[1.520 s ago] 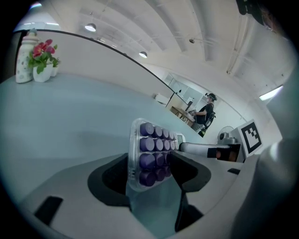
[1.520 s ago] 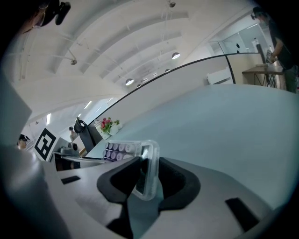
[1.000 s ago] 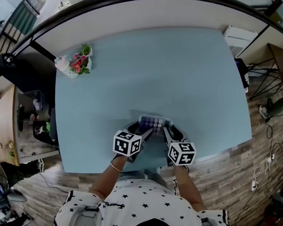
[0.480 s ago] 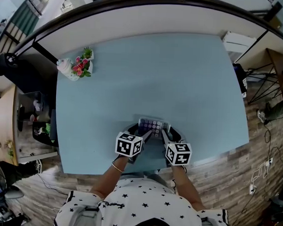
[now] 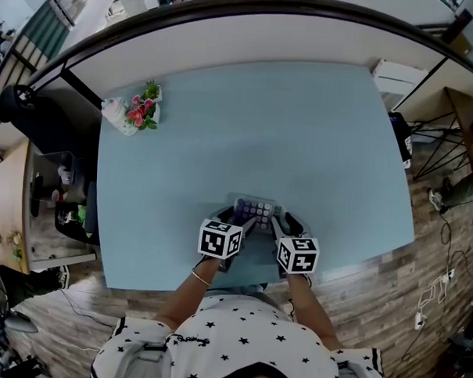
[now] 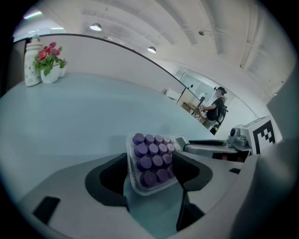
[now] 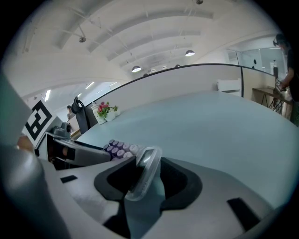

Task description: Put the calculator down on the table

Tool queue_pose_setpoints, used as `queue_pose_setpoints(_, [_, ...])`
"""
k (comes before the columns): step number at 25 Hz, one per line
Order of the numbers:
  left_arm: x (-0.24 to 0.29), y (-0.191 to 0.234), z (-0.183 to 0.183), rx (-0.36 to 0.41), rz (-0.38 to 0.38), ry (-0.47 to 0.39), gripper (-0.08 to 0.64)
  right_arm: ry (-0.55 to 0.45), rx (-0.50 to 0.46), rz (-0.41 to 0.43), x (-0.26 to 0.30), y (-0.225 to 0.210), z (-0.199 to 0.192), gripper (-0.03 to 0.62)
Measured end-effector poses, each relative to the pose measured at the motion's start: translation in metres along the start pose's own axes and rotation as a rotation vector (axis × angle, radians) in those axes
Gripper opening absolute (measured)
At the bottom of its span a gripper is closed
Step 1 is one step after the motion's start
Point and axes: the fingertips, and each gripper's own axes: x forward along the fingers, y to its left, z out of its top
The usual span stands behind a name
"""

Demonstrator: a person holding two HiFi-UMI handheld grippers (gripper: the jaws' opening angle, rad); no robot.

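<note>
Calculator [image 5: 257, 209] sits low over the near edge of the table [image 5: 301, 132], right in front of me, caught between my two tongs. From the head view it lies crosswise between them, purple keys up, about midway along that near edge.

My left gripper [image 5: 241, 221] has it. In the left gripper view the keypad end fills the gap between the jaws, with one long edge against the left pad and the other tucked behind the right pad. The body is tilted there, and I see blue tabletop under its near corner.

My right gripper [image 5: 278, 224] is letting go. Its jaws are opening, and in the right gripper view the clear end of the case stands on edge between them, leaning left, with dark gaps on both sides and neither pad pressing on it.

I cannot tell whether the underside touches the table yet.

A small pot of flowers [image 5: 138, 113] stands at the far left corner, well apart from the calculator.
</note>
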Motion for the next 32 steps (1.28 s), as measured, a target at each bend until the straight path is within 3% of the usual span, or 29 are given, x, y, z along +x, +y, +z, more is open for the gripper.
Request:
queue_pose_setpoints(12, [-0.008,-0.001,0.007,0.080,0.029,-0.033,0.311,-0.014,-0.017,-0.019,-0.001,-0.001,0.003,0.182])
queue_pose_setpoints(21, [-0.036,-0.019,0.039,0.103,-0.007,-0.175,0.307,-0.134,0.035,-0.032,-0.028,-0.005,0.029,0.160])
queue_pose_setpoints(26, [-0.054,-0.033,0.048,0.121,-0.042,-0.230,0.232,-0.233,0.061,-0.027,-0.052,0.000,0.043,0.112])
queue_pose_setpoints(31, [-0.074,-0.066,0.051,0.187,-0.142,-0.300,0.061,-0.303,0.072,0.007,-0.079,0.010,0.051,0.050])
queue_pose_setpoints(32, [-0.078,-0.075,0.051,0.195,-0.162,-0.321,0.059,-0.320,0.075,0.019,-0.085,0.013,0.053,0.020])
